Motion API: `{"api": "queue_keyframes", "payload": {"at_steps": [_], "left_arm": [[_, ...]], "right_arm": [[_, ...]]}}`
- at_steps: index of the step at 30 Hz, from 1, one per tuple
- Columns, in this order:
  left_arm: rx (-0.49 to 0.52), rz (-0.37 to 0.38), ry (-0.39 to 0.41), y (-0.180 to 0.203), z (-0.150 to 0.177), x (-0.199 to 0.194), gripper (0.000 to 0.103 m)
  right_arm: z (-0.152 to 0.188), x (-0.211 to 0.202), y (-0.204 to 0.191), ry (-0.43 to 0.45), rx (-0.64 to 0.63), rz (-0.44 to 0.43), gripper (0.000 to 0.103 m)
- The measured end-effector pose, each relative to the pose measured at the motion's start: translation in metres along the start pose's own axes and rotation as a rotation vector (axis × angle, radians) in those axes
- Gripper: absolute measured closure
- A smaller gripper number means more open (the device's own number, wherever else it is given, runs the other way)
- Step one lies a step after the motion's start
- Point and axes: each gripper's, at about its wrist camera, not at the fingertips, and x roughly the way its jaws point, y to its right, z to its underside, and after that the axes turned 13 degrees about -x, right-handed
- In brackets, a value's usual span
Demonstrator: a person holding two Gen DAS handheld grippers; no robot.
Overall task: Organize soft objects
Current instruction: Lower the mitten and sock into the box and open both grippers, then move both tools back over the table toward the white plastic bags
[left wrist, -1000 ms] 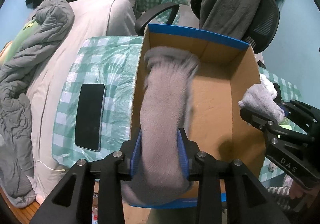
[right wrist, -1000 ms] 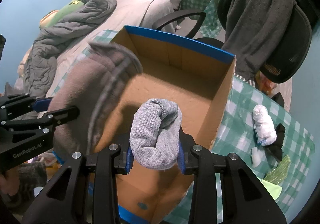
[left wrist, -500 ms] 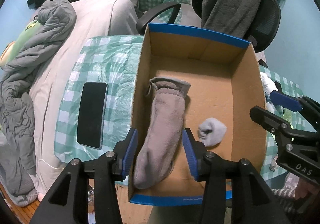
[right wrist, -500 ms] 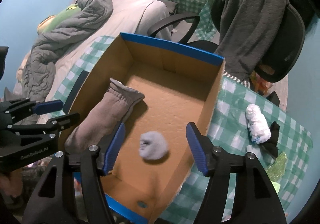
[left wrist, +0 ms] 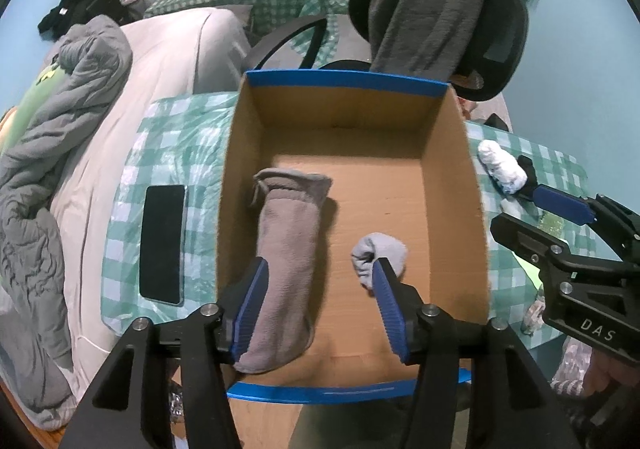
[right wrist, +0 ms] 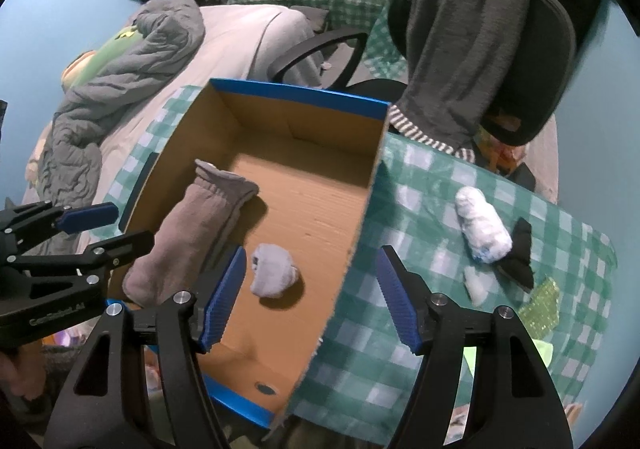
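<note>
Left wrist view: the left gripper [left wrist: 320, 305] is being held above the near end of the cardboard box [left wrist: 456, 177], its blue-padded jaws spread wide and grasping nothing. On the box floor a long grey sock [left wrist: 286, 269] is lying lengthwise along the left wall, and a balled grey sock [left wrist: 380, 255] is resting near the middle, apart from it. In the right wrist view the right gripper [right wrist: 310, 297] is likewise being held with its jaws released and empty, straddling the box's right wall. Outside the box, on the checked tablecloth [right wrist: 420, 333], a rolled white sock [right wrist: 484, 231] is lying in contact with a black cloth item [right wrist: 520, 255] (a smaller white piece [right wrist: 478, 283] is lying just beside them). The step in hand is judged to be the interval after two deposits, with both tools free. The next move is judged to call for the right gripper being carried rightward over the tablecloth, lowered around the white roll and closed across its narrow width, so that the black item beneath is not being gathered with it.
</note>
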Motion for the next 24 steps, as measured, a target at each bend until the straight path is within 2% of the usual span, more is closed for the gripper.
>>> {"api": "queue_keyframes", "payload": {"at_steps": [12,16,24], "left_arm": [[0.084,0.024,-0.014,0.043,0.007,-0.001,0.045],[0.107,0.032,-0.015,0.057,0.010,-0.002,0.040],[0.157,0.044,-0.029,0.088,0.018,0.000,0.040]], "right_arm": [[0.033,-0.023,0.038,-0.005,0.098,0.050,0.034],[0.049,-0.029,0.053,-0.016,0.137,0.069,0.034],[0.085,-0.041,0.083,-0.039,0.225,0.095,0.030]]}}
